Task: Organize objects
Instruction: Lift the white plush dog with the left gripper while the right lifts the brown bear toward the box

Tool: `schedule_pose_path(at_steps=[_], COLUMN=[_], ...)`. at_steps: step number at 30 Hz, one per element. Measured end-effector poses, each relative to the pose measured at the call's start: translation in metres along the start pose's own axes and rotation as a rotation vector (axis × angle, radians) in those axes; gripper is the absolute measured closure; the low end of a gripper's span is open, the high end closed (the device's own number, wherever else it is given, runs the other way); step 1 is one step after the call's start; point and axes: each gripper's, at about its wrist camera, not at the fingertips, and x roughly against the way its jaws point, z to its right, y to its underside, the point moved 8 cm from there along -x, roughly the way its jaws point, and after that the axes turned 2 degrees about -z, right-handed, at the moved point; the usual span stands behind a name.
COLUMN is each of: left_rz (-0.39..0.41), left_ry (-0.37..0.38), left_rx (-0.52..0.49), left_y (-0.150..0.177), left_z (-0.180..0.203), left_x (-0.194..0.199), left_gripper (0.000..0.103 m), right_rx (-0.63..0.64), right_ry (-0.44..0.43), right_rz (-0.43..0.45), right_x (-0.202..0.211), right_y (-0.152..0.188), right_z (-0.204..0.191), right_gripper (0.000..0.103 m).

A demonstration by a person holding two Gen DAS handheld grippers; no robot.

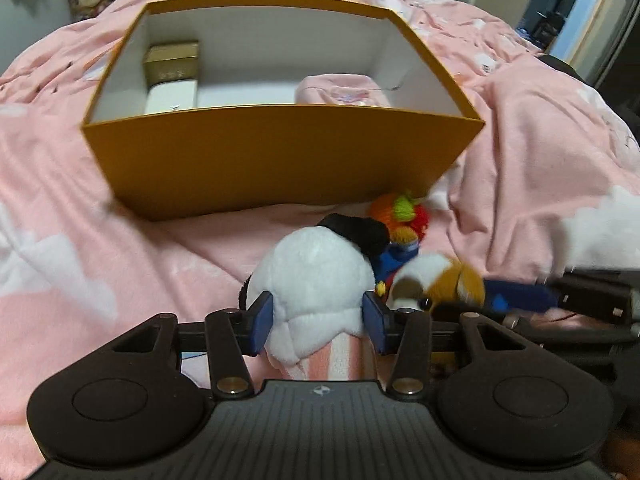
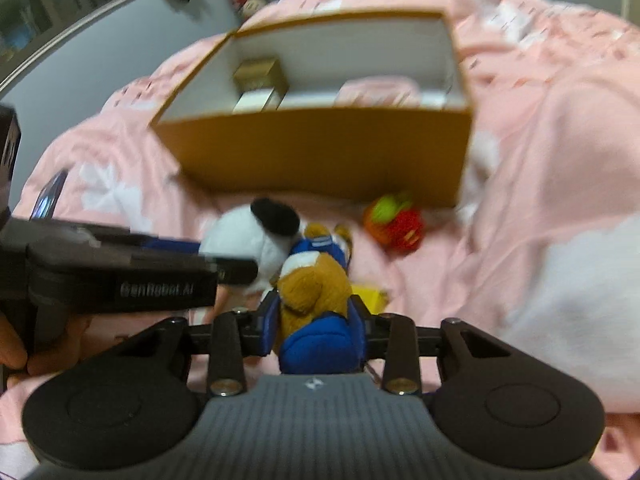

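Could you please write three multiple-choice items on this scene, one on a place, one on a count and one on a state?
1. Where does the red and orange yarn toy lie?
A. inside the box
B. on the pink blanket just in front of the box
C. between the left gripper's fingers

2. How many items show inside the yellow box?
A. three
B. none
C. six

3. What is the right gripper doing?
A. hanging open over the bare blanket
B. closed on the brown and blue plush toy
C. closed on the box's rim

Answers:
1 B, it rests on the pink blanket by the box's near wall.
2 A, a gold box, a white box and a pink item show.
3 B, its blue fingers press the brown and blue plush toy from both sides.
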Motion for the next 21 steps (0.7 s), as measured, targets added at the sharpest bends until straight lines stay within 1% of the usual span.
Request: schedule_pose_path(at_steps=[3,6,8,10,12,14,16,17,19,21], left_rz=[-0.016,-0.059,-0.088,-0.099,-0.094,-0.089,-0.085,-0.084,-0.084,-0.084], left_ry=[0.022,0.024,0.036,0.038,0.009,-0.034,-0.066,-0.080,-0.102,-0.118], left_rx=[0.045,0.092,0.124,0.151,0.144,0.119,0.104,0.099,0.097,0.095], left_y=[0.001,0.011,0.017,0.021,0.021,0.021,0.022,0.023,0.023,0.023], left_z=[-0.009,-0.027,-0.035,-0.040,-0.039,-0.035,-0.033,-0.031,-0.033,-0.034], left_x=[-0.002,-0.001,0.000,0.003,0.007,0.010,0.011,0.012,0.012,0.012], left_gripper=[0.050,0.052,0.053,0.057,0.061,0.063,0.064,0.064,0.064,0.064], right_rx=[-0.005,0.000,-0.007,-0.023,-0.021,0.001,0.018,0.020,0.003,-0.012], right_ry=[0.002,0.001,-0.015,-0.045,-0.065,-0.070,-0.073,-0.077,-0.090,-0.126], right_rz=[-0.007,-0.025,-0.056,-0.104,-0.128,-0.125,-0.123,-0.125,-0.144,-0.177], right_x=[-0.001,-0.005,-0.011,-0.018,-0.021,-0.020,-0.021,-0.023,-0.031,-0.038], right_y=[0.000,0.001,0.004,0.009,0.013,0.011,0.008,0.006,0.005,0.006], right_z=[0.002,0.000,0.000,-0.001,-0.003,-0.007,-0.010,-0.010,-0.009,-0.010], right_gripper=[0.066,0.065,0.064,0.062,0.061,0.059,0.058,0.054,0.053,0.058])
